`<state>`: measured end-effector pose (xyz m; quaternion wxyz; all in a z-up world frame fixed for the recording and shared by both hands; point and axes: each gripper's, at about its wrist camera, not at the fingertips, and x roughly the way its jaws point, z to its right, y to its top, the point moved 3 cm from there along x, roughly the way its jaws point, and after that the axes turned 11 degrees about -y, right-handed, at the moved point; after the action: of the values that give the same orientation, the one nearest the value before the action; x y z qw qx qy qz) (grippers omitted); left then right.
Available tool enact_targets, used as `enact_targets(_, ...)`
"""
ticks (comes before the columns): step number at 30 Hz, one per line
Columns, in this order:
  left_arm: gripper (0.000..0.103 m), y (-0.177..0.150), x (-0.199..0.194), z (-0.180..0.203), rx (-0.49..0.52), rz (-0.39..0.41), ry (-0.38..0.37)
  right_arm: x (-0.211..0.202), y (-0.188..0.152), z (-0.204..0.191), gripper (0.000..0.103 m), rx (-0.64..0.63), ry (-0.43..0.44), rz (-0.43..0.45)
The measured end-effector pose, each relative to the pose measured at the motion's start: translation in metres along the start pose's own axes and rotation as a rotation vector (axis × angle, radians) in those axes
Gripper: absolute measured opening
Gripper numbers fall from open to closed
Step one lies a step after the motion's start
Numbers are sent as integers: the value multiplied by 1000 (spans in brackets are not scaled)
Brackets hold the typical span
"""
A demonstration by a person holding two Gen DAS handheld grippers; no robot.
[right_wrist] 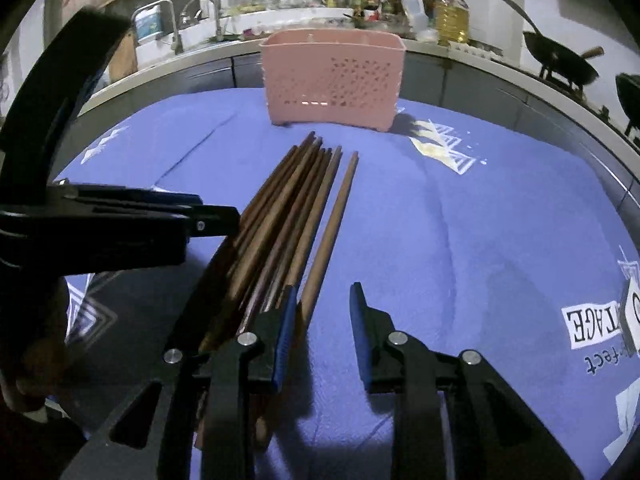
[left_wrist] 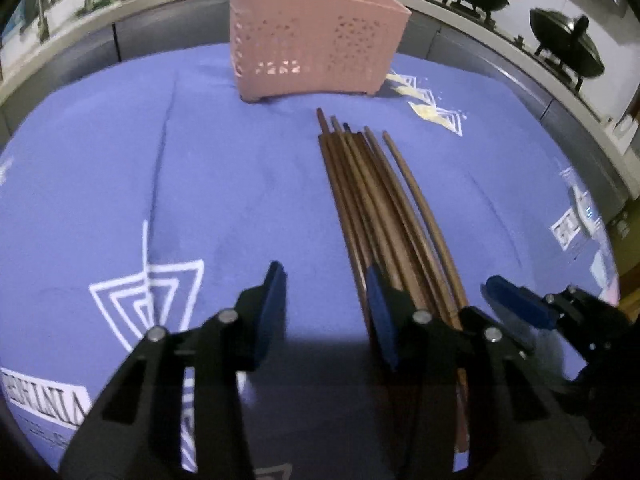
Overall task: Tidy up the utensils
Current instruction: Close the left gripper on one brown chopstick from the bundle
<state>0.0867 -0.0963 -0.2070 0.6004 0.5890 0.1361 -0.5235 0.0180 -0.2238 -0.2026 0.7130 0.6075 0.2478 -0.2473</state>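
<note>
- Chopsticks (left_wrist: 372,208): brown bundle lying flat on the blue-clothed surface (left_wrist: 224,184), long axis running from the tools toward the pink holder (left_wrist: 316,40), tips just short of its base.
- One stick (right_wrist: 332,232) lies slightly apart on the bundle's right.
- Left tool (left_wrist: 326,312): jaws parted, nothing between them; bundle just outside its right finger.
- Right tool (right_wrist: 324,336): jaws parted, empty; bundle beside its left finger.

Table under a blue-purple cloth (left_wrist: 240,180) with white geometric prints and some lettering. On it: pink perforated basket (left_wrist: 316,40) at the far side, standing upright; bundle of brown chopsticks (left_wrist: 376,208) lying flat nearer, one stick (right_wrist: 332,224) slightly apart on the right.
</note>
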Motion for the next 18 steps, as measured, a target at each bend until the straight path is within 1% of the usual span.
enact_targets(4, 38, 1, 0, -2, 10, -1, 43, 0, 1, -1, 28, -33, -35, 20)
enact_targets(7, 38, 3, 3, 0, 21, -9, 75, 1, 3, -2, 28, -27, -26, 10)
enact_targets(9, 38, 5, 4, 1, 22, -14, 80, 4, 3, -4, 28, -31, -22, -1)
enact_targets(12, 38, 6, 5, -1, 16, -20, 75, 5, 2, -1, 28, -17, -25, -9)
enact_targets(16, 38, 8, 1, -4, -25, -28, 23, 6, 2, 8, 28, 9, -31, -13)
enact_targets(18, 38, 8, 0, -3, -29, -29, 15, 7, 1, 9, 28, 15, -27, -13)
